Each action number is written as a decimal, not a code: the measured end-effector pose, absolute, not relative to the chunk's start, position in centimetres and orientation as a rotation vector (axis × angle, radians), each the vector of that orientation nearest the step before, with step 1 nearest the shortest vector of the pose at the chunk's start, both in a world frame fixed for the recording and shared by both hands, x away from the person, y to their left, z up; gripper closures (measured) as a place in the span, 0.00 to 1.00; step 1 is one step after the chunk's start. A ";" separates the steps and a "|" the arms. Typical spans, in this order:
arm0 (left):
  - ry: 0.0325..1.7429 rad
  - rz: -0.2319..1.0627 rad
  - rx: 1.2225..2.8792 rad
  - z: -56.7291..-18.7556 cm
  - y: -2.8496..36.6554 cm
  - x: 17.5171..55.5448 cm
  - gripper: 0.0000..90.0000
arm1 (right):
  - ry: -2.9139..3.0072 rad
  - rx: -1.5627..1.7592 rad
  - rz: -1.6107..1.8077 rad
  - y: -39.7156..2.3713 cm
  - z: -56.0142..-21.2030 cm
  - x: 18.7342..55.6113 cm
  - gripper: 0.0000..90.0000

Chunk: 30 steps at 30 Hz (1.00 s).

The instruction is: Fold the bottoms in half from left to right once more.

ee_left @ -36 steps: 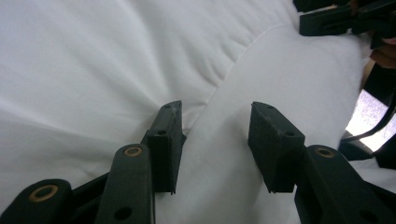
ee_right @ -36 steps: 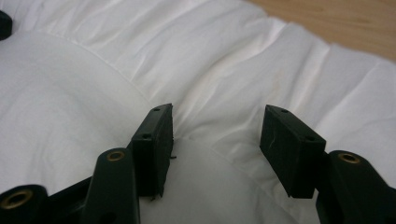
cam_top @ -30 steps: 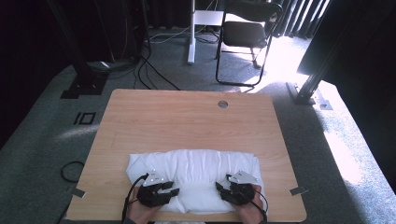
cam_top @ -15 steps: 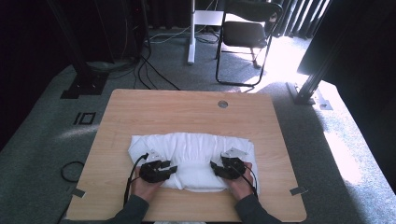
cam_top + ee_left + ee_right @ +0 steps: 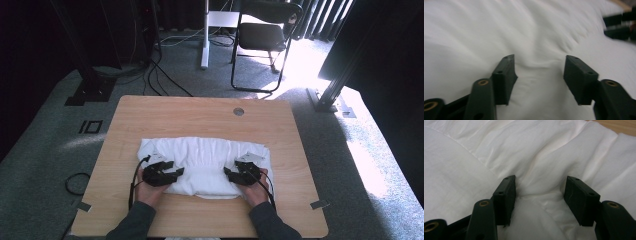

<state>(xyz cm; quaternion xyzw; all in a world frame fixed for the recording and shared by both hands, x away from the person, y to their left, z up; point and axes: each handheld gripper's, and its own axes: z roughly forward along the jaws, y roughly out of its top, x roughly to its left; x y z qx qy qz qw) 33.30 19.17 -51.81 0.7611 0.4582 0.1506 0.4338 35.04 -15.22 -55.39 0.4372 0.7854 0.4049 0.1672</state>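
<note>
A white cloth (image 5: 205, 155) lies bunched in a wide band across the near half of the wooden table (image 5: 200, 112). My left gripper (image 5: 179, 172) rests on its left end and points right. Its jaws have just been opening; in the left gripper view they (image 5: 539, 62) stand apart over smooth cloth (image 5: 499, 30) without pinching it. My right gripper (image 5: 227, 173) rests on the right end and points left. In the right gripper view it (image 5: 539, 182) is open, with a soft ridge of cloth (image 5: 541, 157) rising between the jaws. The other gripper (image 5: 619, 25) shows blurred at the top right.
A round cable hole (image 5: 238, 111) sits near the table's far edge. Bare wood runs beyond the cloth and along both sides. A black chair (image 5: 265, 35) and a white post (image 5: 204, 35) stand on the carpet behind the table. Cables (image 5: 165, 75) lie on the floor at the left.
Both hands have moved away from the near edge, and the cloth's near edge has gone with them. The cloth now lies farther up the table as a narrower band.
</note>
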 end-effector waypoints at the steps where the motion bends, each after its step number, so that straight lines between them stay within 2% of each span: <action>1: 1.175 0.390 1.876 -51.6 20.0 33.5 0.40 | 2.235 1.246 1.158 -15.3 -55.4 35.1 0.46; 5: 1.319 0.438 1.811 -51.7 23.2 34.6 0.26 | 2.229 1.250 1.169 -15.3 -55.5 35.0 0.47; 8: 1.371 0.389 1.770 -52.4 24.8 35.3 0.17 | 2.226 1.251 1.175 -15.4 -55.6 35.0 0.47; 9: 1.363 0.326 1.741 -52.6 25.2 35.5 0.17 | 2.226 1.250 1.177 -15.4 -55.6 35.0 0.47; 11: 1.389 0.335 1.727 -52.9 25.7 35.7 0.11 | 2.222 1.254 1.181 -15.4 -55.6 35.0 0.47; 16: 1.476 0.352 1.731 -53.6 25.9 36.5 0.09 | 2.217 1.254 1.189 -15.4 -55.7 34.9 0.47; 18: 1.490 0.344 1.736 -54.0 25.9 36.7 0.03 | 2.216 1.255 1.192 -15.5 -55.7 34.9 0.47; 23: 1.519 0.313 1.763 -54.8 25.6 37.2 0.03 | 2.217 1.258 1.196 -15.5 -55.7 34.9 0.47; 30: 1.392 0.232 1.824 -55.0 24.2 36.9 0.03 | 2.215 1.259 1.199 -15.5 -55.8 34.9 0.47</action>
